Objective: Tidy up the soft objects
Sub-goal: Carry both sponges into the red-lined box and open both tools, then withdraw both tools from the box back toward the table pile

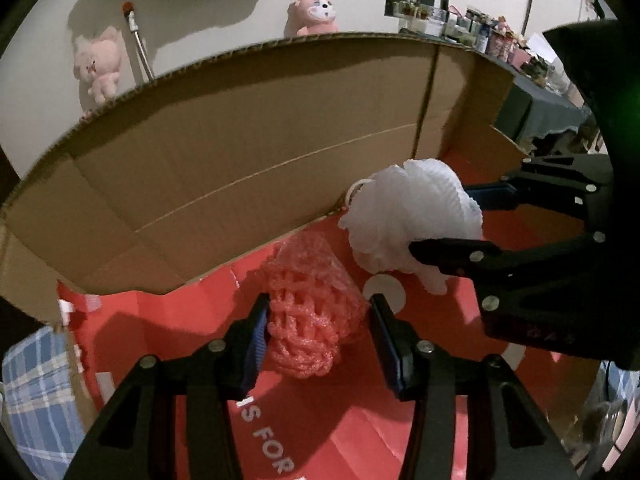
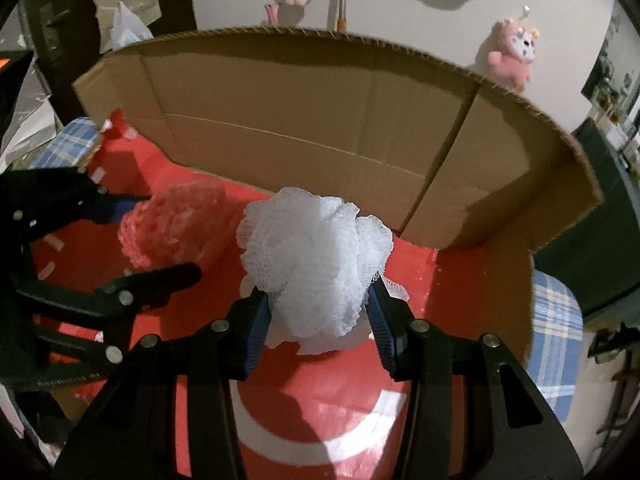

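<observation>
- I use the cardboard box [image 1: 248, 128] as my landmark: its red floor [image 2: 404, 264] sits under both my tools, and its tall brown wall stands just beyond them.
- My left gripper [image 1: 318, 334] holds the pink foam net [image 1: 310, 320] inside the box, above the red floor and nearer to me than the far wall. The left pad presses into the net. The right pad sits at its edge, and I cannot tell whether it truly bites, so I judge this a light grip on something that squashes easily.
- My right gripper [image 2: 316, 316] is clamped on the white mesh pouf [image 2: 316, 264], both blue pads sunk into its frills. It hangs inside the box too, towards the right corner of the far wall, beside the pink net.
- I point both tools steeply down into the box, because I judge the step in hand is setting these two soft things onto its floor together.
- I keep the two bundles side by side and apart, so neither tool snags the other's load.
- Beyond the box wall, pink plush toys [image 1: 316, 16] hang on the room's white wall; they are not in reach now.
</observation>
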Motion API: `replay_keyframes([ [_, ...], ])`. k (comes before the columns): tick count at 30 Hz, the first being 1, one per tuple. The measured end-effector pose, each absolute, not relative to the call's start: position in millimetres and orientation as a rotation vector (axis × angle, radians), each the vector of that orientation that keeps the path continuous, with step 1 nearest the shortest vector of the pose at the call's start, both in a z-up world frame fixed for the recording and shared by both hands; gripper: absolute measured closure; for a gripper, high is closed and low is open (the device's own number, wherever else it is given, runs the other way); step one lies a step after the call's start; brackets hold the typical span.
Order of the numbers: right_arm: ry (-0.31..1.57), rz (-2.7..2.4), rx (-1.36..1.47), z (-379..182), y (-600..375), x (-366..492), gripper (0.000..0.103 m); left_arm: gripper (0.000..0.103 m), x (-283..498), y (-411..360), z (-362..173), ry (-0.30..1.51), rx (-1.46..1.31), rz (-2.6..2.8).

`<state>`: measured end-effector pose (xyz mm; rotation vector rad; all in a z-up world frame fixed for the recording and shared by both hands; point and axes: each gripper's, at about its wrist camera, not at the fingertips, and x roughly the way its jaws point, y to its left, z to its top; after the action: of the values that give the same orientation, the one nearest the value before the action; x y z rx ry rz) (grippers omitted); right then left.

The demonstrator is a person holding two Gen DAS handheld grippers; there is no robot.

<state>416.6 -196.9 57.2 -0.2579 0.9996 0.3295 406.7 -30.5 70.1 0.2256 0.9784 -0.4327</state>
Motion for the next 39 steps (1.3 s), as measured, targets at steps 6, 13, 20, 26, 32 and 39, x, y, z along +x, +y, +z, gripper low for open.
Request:
replay_keyframes([
  [6, 1.0, 0.323, -0.245, 54, -197, 427, 0.054, 0.05, 410, -31, 64, 0.992, 0.203, -0.418],
  [13, 1.007, 0.324, -0.229, 54, -198, 429, 0.049, 0.05, 409, -30, 63, 0.989, 0.193, -0.409],
  [20, 1.011, 0.318, -0.207, 54, -202, 430, 0.042, 0.047, 407, -29, 65, 0.986, 0.187, -0.4],
  [26, 1.012, 0.315, -0.184, 55, -203, 429, 0.035, 0.041, 403, -24, 67, 0.984, 0.167, -0.385],
  [32, 1.026, 0.302, -0.156, 56, -205, 428, 0.029, 0.029, 395, -17, 75, 0.964, 0.156, -0.367],
  [39, 1.009, 0.285, -0.132, 68, -208, 415, 0.027, 0.021, 382, -10, 95, 0.93, 0.134, -0.342],
])
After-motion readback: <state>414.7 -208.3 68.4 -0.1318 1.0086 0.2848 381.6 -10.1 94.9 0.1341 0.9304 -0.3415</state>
